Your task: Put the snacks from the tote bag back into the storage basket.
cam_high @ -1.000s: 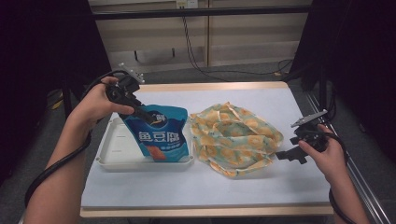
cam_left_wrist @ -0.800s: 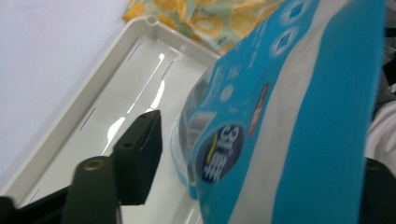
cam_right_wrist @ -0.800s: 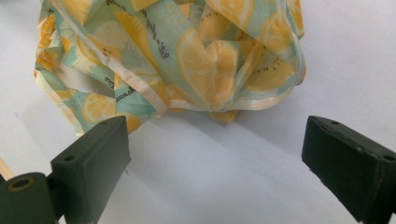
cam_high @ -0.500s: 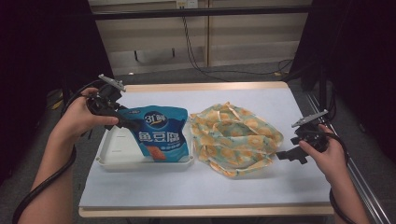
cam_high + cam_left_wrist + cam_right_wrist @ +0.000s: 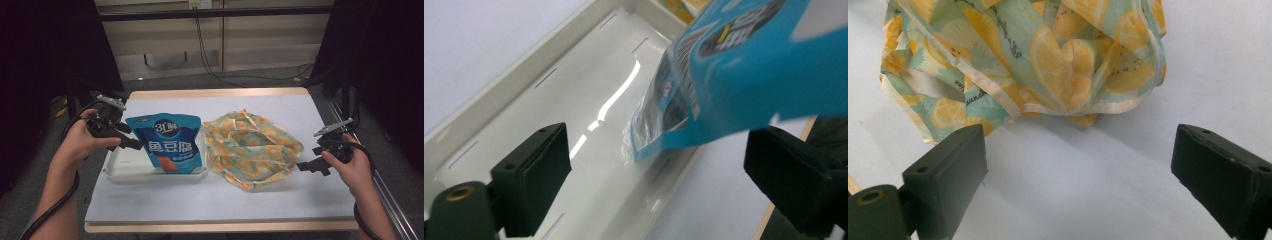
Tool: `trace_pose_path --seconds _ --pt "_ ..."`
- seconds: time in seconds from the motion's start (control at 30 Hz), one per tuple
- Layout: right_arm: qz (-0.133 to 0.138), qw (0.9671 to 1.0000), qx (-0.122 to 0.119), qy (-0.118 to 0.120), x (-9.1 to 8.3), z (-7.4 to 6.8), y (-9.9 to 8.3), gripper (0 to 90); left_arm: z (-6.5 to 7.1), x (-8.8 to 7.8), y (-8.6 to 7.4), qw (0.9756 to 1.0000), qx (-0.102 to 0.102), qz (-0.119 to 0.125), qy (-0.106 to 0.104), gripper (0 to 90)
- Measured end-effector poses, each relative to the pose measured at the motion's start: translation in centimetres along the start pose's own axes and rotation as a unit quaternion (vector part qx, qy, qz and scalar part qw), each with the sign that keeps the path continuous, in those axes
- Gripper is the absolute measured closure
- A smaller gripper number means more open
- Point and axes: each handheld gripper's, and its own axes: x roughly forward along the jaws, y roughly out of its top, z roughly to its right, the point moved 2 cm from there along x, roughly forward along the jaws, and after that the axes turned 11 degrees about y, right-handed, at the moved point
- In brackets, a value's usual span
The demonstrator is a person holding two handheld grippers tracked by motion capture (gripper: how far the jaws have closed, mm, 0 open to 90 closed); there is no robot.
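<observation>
The snack pouch [image 5: 169, 143] is bright blue with white lettering, an orange picture near its bottom and a clear, silvery patch at the lower back. The tray [image 5: 128, 169] is plain glossy white. The cloth bag [image 5: 250, 147] is pale mint green printed with yellow lemon slices and edged in cream trim. The counter [image 5: 215, 200] has a pale lavender-grey top with a light wood edge. Both tongs, left [image 5: 131, 143] and right [image 5: 305, 166], are black.

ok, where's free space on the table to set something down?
Bare strips: behind the blue snack pouch and lemon-print cloth bag, and along the near edge before the white tray. The middle band is crowded, though the tray's left half is bare.
</observation>
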Motion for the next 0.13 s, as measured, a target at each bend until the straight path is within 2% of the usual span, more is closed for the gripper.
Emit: trace_pose_path --seconds 0.07,0.13 --pt "-0.002 1.0000 0.000 0.003 0.10 -0.03 -0.02 7.7 0.26 0.04 -0.36 0.9999 -0.011 0.007 0.004 9.3" --pt "-0.002 1.0000 -0.001 0.003 0.12 -0.02 -0.03 7.7 0.26 0.05 -0.74 0.9999 -0.005 0.012 0.005 8.1"
